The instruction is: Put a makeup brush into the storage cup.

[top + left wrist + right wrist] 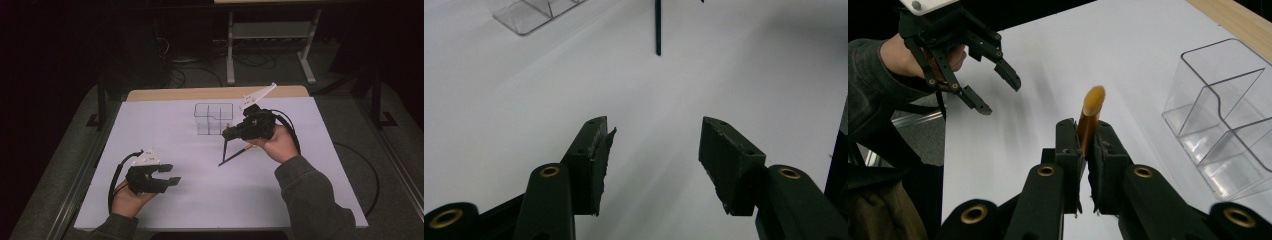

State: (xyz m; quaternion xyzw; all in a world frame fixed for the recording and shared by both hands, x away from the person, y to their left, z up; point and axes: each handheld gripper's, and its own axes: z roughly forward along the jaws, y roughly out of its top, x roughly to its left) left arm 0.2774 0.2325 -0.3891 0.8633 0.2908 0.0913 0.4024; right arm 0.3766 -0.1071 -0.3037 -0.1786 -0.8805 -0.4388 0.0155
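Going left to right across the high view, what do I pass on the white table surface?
Left gripper, open above the white sheet → clear plastic divided box → thin dark stick slanting down to the sheet → right gripper, shut on a slim orange-brown stick.

Right gripper (1087,142) clamps an orange-tipped stick (1091,112); clear compartmented box (1220,125) beside it on the white table (1058,60) (left gripper (995,90), parted, farther off).

One clear plastic organizer (214,119) stands on the white table (165,125); just beside it, one brush (226,150) and, nearer the person, two grippers.
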